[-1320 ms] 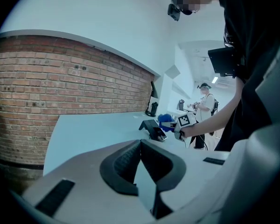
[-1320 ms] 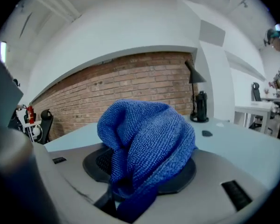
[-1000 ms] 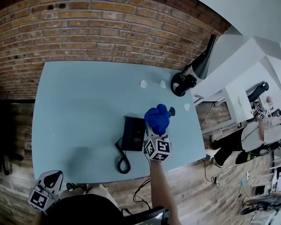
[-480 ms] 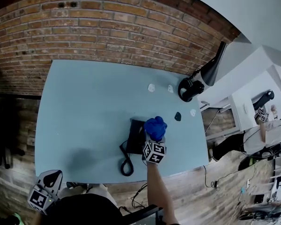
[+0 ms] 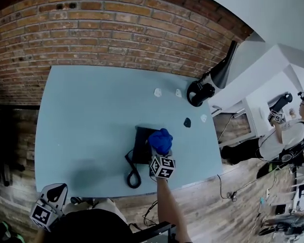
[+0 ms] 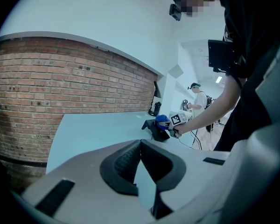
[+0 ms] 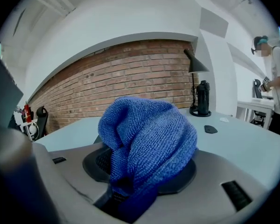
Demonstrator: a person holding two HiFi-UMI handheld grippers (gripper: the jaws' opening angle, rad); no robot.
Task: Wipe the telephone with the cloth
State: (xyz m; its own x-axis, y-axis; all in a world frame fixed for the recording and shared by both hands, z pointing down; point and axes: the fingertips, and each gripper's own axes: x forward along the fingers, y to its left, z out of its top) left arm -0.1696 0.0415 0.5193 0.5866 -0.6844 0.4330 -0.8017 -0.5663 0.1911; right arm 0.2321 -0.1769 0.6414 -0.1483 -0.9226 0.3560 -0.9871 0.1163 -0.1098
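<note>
Right tool (image 5: 160, 147): clamped on the blue cloth (image 7: 147, 143), which bunches up over both jaws.
Cloth position: over the right-hand far part of the telephone (image 5: 143, 145); it looks to be against it.
Telephone: black, on the light blue table (image 5: 81, 115), near my edge and right of centre.
Long axis: runs from me toward the brick wall (image 5: 116, 29).
Cord (image 5: 132, 174): coiled, lying off the near-left corner, toward me.
Left tool (image 6: 141, 146): jaw tips together, nothing between them, held low off the table's near-left corner.
Writing: none I can read on the phone.
</note>
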